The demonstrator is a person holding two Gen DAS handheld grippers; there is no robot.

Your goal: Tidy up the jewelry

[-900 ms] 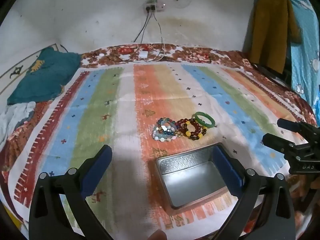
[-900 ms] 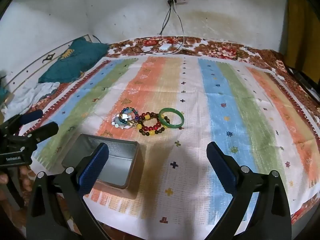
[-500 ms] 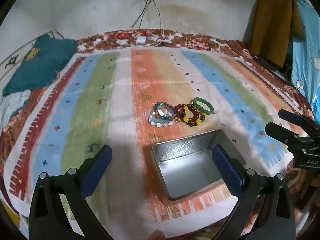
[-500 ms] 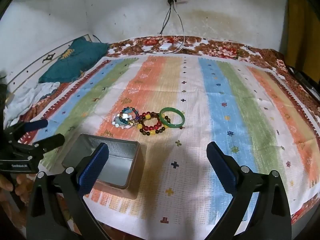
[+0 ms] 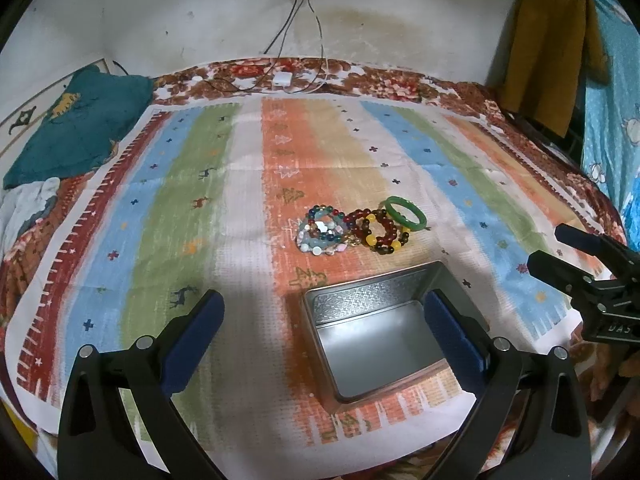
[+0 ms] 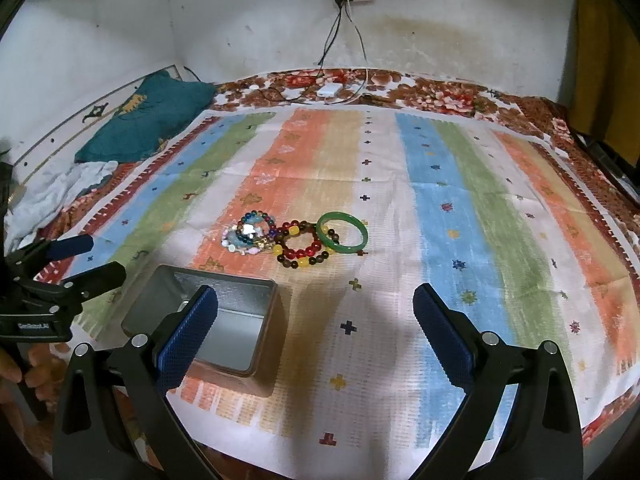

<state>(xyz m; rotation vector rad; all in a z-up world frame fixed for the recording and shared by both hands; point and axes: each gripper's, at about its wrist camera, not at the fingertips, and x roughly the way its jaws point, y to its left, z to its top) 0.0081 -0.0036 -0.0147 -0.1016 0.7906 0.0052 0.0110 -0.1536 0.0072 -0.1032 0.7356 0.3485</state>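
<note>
Three pieces of jewelry lie bunched together on the striped, multicoloured cloth (image 5: pixel 192 184) that covers the bed: a solid green bangle (image 6: pixel 342 232), a red-and-yellow beaded bracelet (image 6: pixel 300 251) touching it, and a cluster of mixed blue, white and pink beaded bracelets (image 6: pixel 249 233) against that one's other side. Just in front of them, nearer the cameras, stands an open rectangular silver metal tin (image 5: pixel 376 330), empty, with an embossed inner wall; its place so near the pile suggests it is meant to receive the pieces.

The left gripper (image 5: pixel 324 340) hangs above the near edge of the cloth with its blue-padded fingers wide apart, one of them overlapping the tin in the left wrist view. The right gripper (image 6: pixel 316 330) is likewise spread wide and holds nothing; it faces the bangle and looks ready to reach for it, though that is only a guess.

The beaded bracelets overlap so much that their count is hard to make out. Part of the tin's floor is hidden behind a finger in each view. Only bits of the person's hand show at the edges of the frames.
</note>
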